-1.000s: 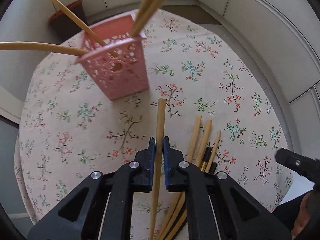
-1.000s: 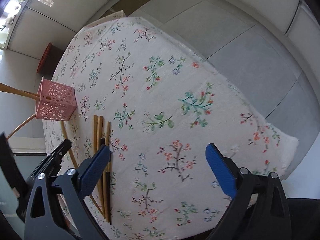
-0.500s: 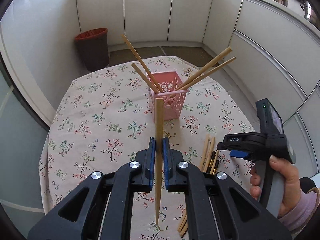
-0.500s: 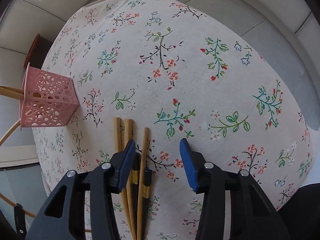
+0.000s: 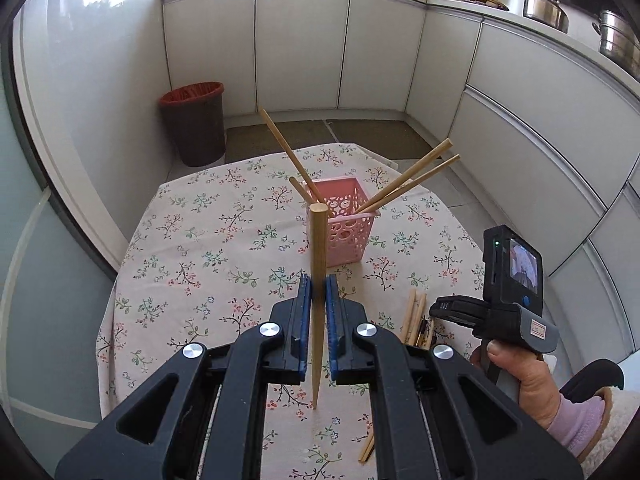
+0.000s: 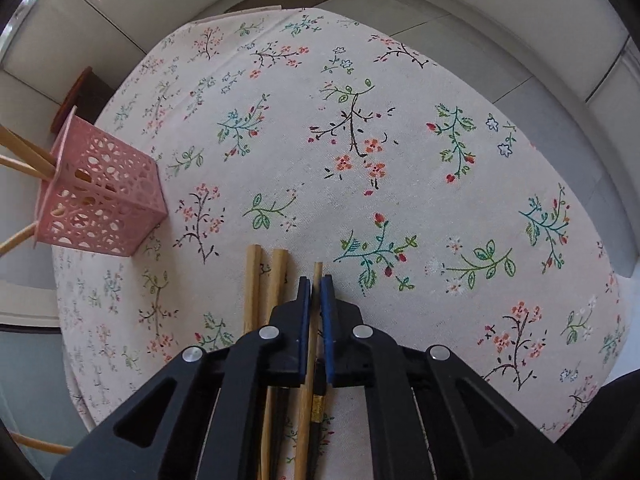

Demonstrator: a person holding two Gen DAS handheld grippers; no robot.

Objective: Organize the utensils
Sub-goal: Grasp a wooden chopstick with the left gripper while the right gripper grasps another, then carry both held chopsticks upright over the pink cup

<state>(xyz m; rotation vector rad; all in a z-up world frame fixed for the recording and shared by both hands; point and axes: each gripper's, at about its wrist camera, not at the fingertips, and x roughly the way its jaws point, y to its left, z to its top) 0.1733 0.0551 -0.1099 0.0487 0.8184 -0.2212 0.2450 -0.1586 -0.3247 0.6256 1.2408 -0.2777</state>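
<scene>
My left gripper (image 5: 317, 290) is shut on a wooden chopstick (image 5: 319, 248) and holds it upright, high above the table, in front of the pink perforated basket (image 5: 346, 226), which holds several chopsticks (image 5: 408, 184). My right gripper (image 6: 315, 292) is shut on a thin wooden chopstick (image 6: 317, 276) low at the table, beside two more loose chopsticks (image 6: 264, 280). The pink basket (image 6: 100, 196) stands to its far left. The right gripper's body (image 5: 508, 304) shows in the left wrist view over the loose chopsticks (image 5: 414, 312).
The round table has a floral cloth (image 6: 360, 140). A dark bin with a red liner (image 5: 194, 122) stands on the floor behind the table. White cabinets (image 5: 304, 48) run around the room.
My left gripper has lifted its chopstick well up and back from the table. My right gripper has come down over the loose chopsticks and closed from wide open onto the thin one.
</scene>
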